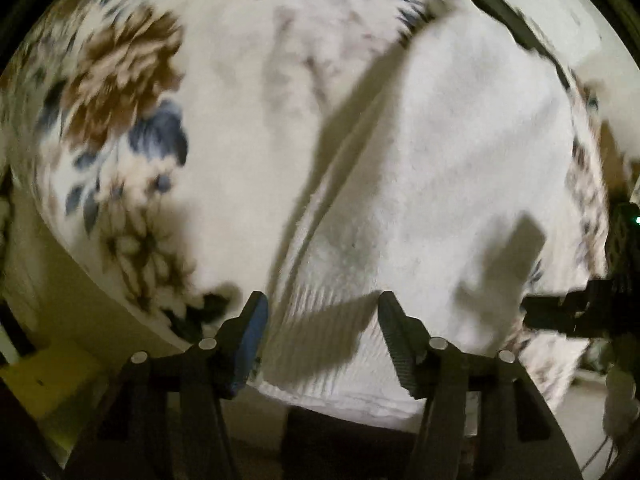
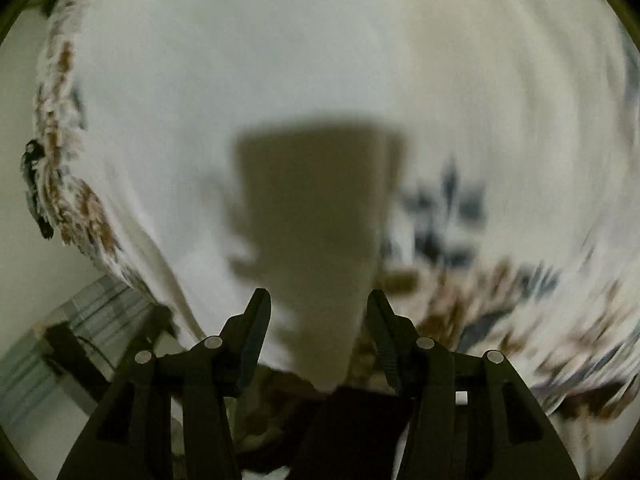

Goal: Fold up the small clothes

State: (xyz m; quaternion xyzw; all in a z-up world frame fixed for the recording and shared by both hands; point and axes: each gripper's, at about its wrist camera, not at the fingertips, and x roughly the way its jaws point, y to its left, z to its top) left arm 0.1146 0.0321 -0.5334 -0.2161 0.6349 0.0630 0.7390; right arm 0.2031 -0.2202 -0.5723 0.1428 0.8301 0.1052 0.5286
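Both claws, left (image 1: pixel 322 316) and right (image 2: pixel 318 312), parted, angled down over white garment (image 1: pixel 420 168).

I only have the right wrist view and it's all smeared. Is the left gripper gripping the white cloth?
Observer: No. The left gripper is open; the cloth's ribbed hem shows between its fingers, unpinched.
Operator: Is the cloth flat?
Observer: Not quite. A long crease runs diagonally up from the hem.
Operator: What's beyond the cloth on that side?
Observer: A floral blanket, and past its edge at lower left, something yellow.
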